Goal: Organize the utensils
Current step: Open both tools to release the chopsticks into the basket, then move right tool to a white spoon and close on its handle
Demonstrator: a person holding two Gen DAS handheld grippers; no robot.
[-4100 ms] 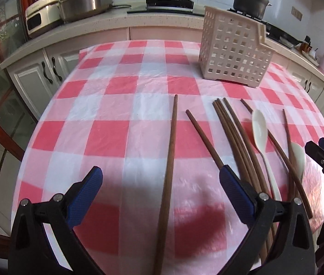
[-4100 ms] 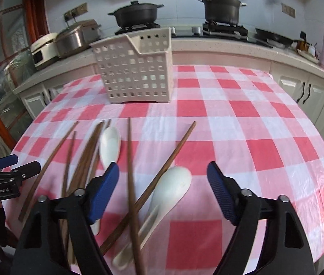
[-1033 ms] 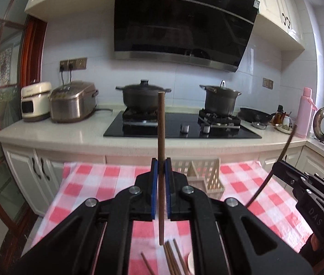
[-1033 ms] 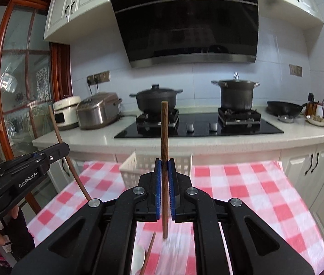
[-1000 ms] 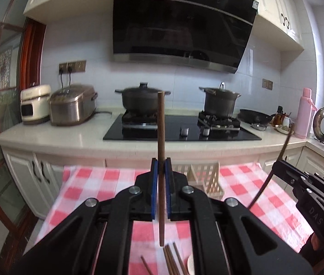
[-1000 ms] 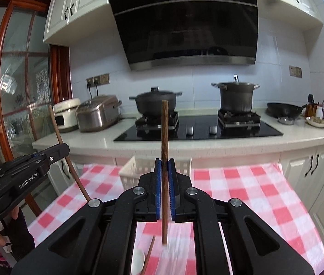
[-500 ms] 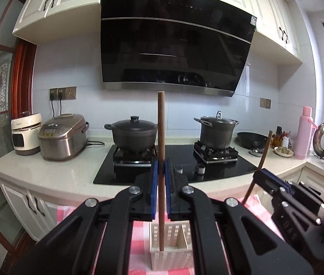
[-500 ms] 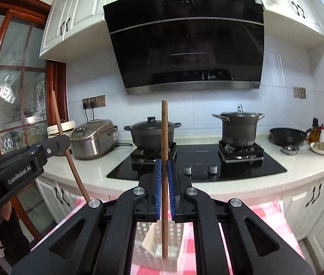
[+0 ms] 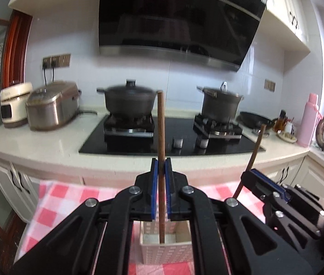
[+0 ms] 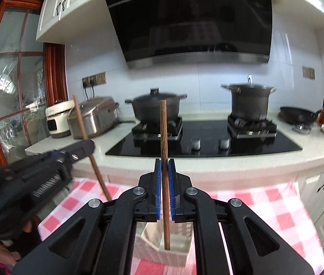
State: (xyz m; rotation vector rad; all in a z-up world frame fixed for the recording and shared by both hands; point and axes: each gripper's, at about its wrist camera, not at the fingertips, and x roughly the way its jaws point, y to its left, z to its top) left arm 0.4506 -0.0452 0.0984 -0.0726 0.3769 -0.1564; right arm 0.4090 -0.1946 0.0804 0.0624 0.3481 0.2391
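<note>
**Two chopsticks held upright over the white basket**

While both grippers point toward the stove wall, each one is clamped on a single brown chopstick. At the centre of the left wrist view, the left gripper (image 9: 161, 167) pinches the left chopstick (image 9: 161, 137) between its blue pads (image 9: 154, 183), the stick standing upright with its lower tip inside the open top of the white basket (image 9: 165, 252) at the bottom centre. At the lower right of that view the right gripper (image 9: 263, 185) shows from the side, its stick leaning.

At the centre of the right wrist view, the right gripper (image 10: 164, 171) is closed on the right chopstick (image 10: 163, 137), nearly upright, with its lower tip in the basket below. At the left edge of that frame the left gripper carries white lettering, too blurred to read.

The basket stands on a red and white checked tablecloth (image 10: 276, 206). Across the upper middle sit a black range hood (image 10: 196, 18), a dark lidded pot (image 10: 156, 107) and a steel pot (image 10: 249, 100). No brand name is legible anywhere.
</note>
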